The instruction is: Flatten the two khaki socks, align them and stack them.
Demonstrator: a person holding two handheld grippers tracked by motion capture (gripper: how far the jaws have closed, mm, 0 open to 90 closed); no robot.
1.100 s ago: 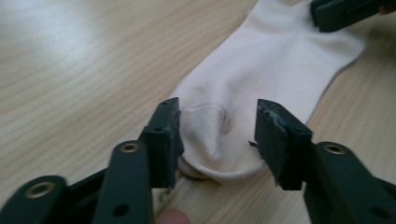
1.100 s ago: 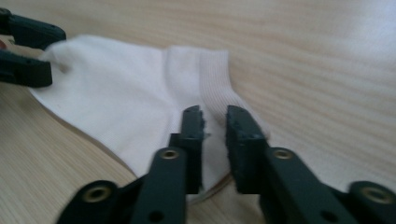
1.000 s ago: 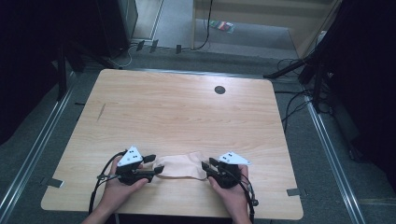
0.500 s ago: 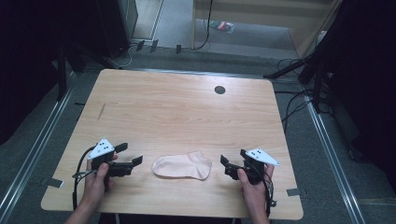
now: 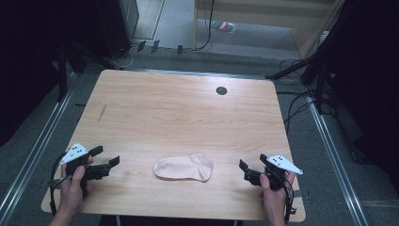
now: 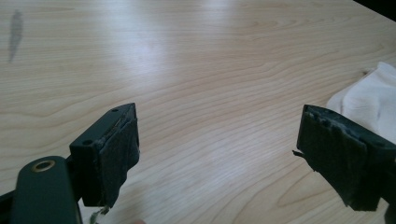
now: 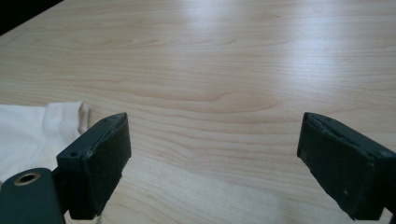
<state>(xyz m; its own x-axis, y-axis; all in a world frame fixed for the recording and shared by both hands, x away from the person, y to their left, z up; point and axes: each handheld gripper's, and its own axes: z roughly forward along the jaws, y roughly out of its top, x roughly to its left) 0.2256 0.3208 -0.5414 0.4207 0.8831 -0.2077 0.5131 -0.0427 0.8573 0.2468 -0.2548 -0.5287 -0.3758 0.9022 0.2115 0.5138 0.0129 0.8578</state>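
Note:
A pale pink sock [image 5: 183,167] lies flat on the wooden table [image 5: 179,113] near its front edge. My left gripper [image 5: 107,156] is at the front left corner, well to the left of the sock and pointing toward it. Its jaws have just been opening and stand open with nothing between them [image 6: 219,144]; the sock's edge [image 6: 369,93] shows beyond its right jaw. My right gripper [image 5: 243,170] is at the front right, apart from the sock. Its jaws have just been opening too and stand open over bare wood [image 7: 212,158], with the sock [image 7: 32,130] to their left.
A round black hole [image 5: 221,90] sits in the table's far right part, and a dark smudge [image 5: 102,112] marks the left side. Cables [image 5: 301,108] and metal rails [image 5: 329,155] run on the floor around the table.
Both grippers let go of the sock's ends and moved outward, the left one to the left and the right one to the right. The sock now lies flat by itself.

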